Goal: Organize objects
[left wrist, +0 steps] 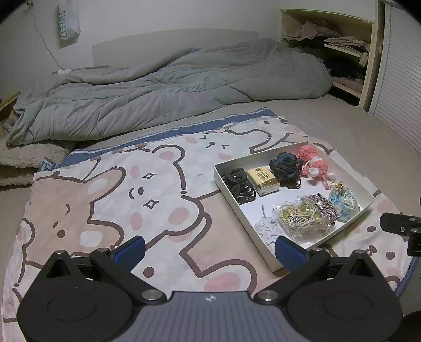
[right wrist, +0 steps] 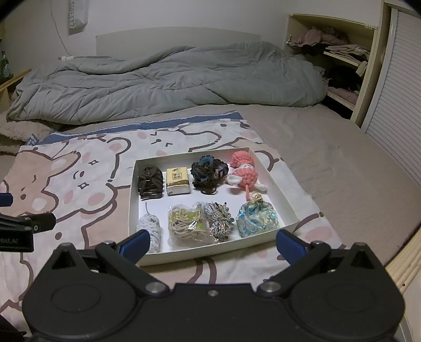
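Bed (right wrist: 329, 147) carries a grey duvet (right wrist: 163, 81) at its head end. White tray (right wrist: 273, 181) sits on the cartoon-bear sheet (right wrist: 79, 184), holding hair ties and a yellow box (right wrist: 178, 181), print unreadable. Hanging wall bag (left wrist: 69, 23) reads "SWEET". Left tool (left wrist: 210, 248) and right tool (right wrist: 212, 244) open, empty.

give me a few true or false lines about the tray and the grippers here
1. The yellow box lies in the tray. True.
2. The right gripper is shut on the pink knit toy. False: it is open and holds nothing.
3. The black hair ties lie beside the yellow box. True.
4. The tray stands on the grey duvet. False: it rests on the bear-print cloth.
5. The left gripper is open. True.
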